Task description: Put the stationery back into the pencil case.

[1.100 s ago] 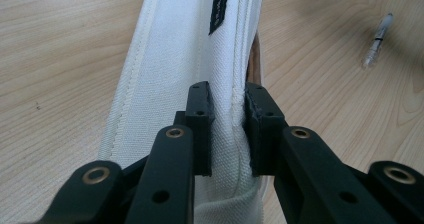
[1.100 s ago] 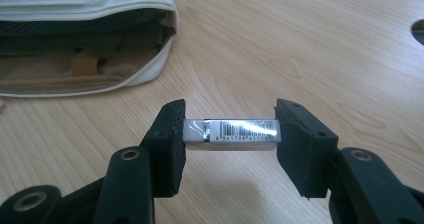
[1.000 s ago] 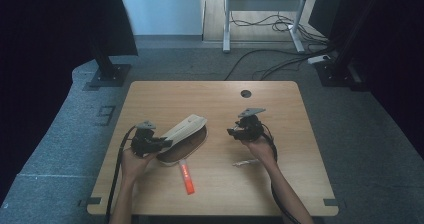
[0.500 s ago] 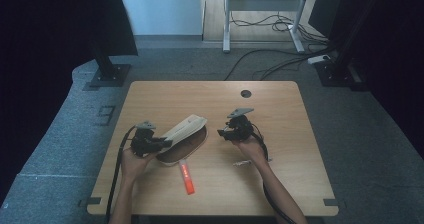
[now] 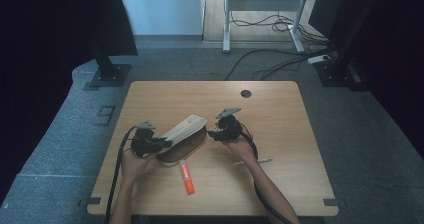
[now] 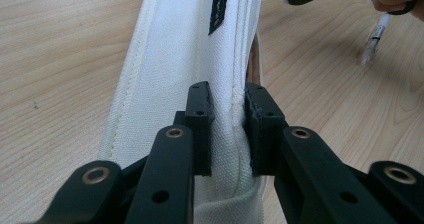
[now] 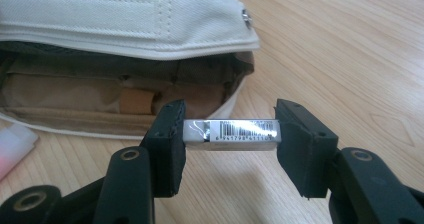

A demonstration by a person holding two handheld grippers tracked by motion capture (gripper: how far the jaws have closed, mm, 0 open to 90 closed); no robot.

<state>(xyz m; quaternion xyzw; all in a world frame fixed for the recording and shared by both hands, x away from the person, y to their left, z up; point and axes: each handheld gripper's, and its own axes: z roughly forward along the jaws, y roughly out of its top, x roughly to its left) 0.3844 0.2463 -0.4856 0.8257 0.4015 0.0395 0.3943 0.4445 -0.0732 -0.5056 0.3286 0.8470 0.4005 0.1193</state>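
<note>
high view: the right claw (image 5: 216,132) has slid in across the table (image 5: 280,104) from where it stood a second ago, well off to the right of the pencil case (image 5: 182,136), and now sits just beside the case's open end. the left claw (image 5: 162,144) has kept its place, pressed together on the cream flap and holding it lifted. judged from that, the loading step is close: the mouth is held open and the next item is lined up with it, so what remains is to ease it inside and let go.

right gripper view: the right claw (image 7: 227,136) pinches a small white eraser (image 7: 231,132) with a barcode sleeve endwise between its pads, which you can't make out from above. the same view looks into the pencil case (image 7: 125,99), showing a brown lining and what seems a tan piece already inside, the exact item unclear.

left gripper view: the left claw (image 6: 227,129) is nipped tight on the piped seam of the flap (image 6: 170,84), pads nearly meeting through the cloth. it also catches a clear pen (image 6: 374,40) lying on the table.

the high view alone gives the layout: an orange marker (image 5: 186,177) lies just in front of the case, and the pen (image 5: 255,161) by the right forearm, both waiting outside.
</note>
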